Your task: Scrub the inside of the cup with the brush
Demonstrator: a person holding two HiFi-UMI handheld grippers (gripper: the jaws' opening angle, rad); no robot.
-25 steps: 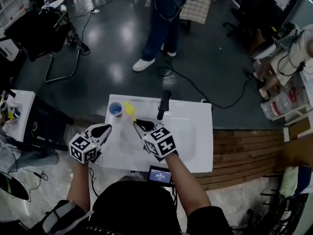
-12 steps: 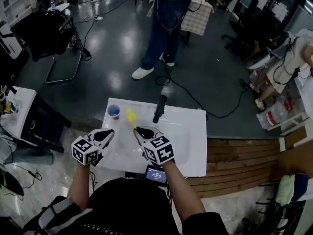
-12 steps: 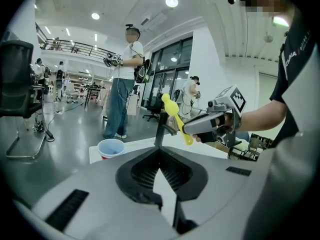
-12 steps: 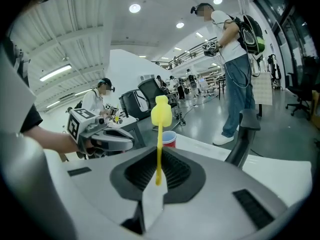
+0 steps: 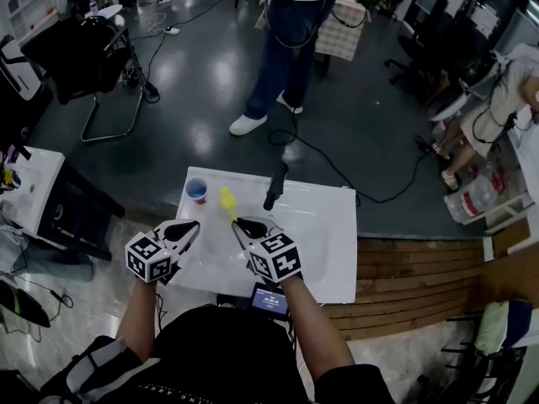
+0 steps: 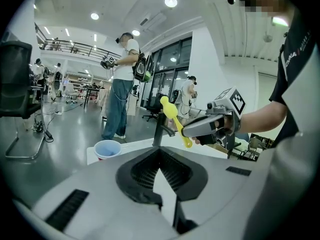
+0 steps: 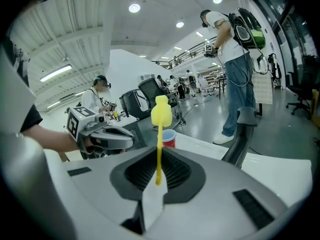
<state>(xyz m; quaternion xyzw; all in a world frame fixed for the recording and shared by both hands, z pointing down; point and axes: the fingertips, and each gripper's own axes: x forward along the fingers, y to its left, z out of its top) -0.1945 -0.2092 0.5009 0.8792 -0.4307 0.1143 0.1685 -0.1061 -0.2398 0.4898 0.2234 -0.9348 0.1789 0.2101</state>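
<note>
The left gripper (image 6: 156, 176) has its jaws clenched together, pad against pad, with nothing between them. Ahead of these jaws and slightly to their left stands the small round plastic cup (image 6: 107, 148), red outside and blue inside, upright and open end up. It rests near the far left corner of the white rectangular sink unit (image 5: 333, 263), apart from both grippers and touched by neither.

The right gripper (image 7: 157, 178) is grasping the yellow plastic brush (image 7: 160, 115). Its jaws are closed on the lower end of the thin handle. The handle runs straight out from the jaw tips, and the bulbous yellow head sits at the far end, beyond the jaws. In the right gripper view the cup appears just behind the brush handle, ahead of these jaws and slightly to their right. In the head view the brush head lies beside the cup, clear of its rim and not inside it.

The black curved tap (image 5: 274, 185) rises from the back edge of the sink unit, ahead and to the right of the right gripper's jaws.

The two grippers are held side by side over the near part of the sink unit, not touching each other.
</note>
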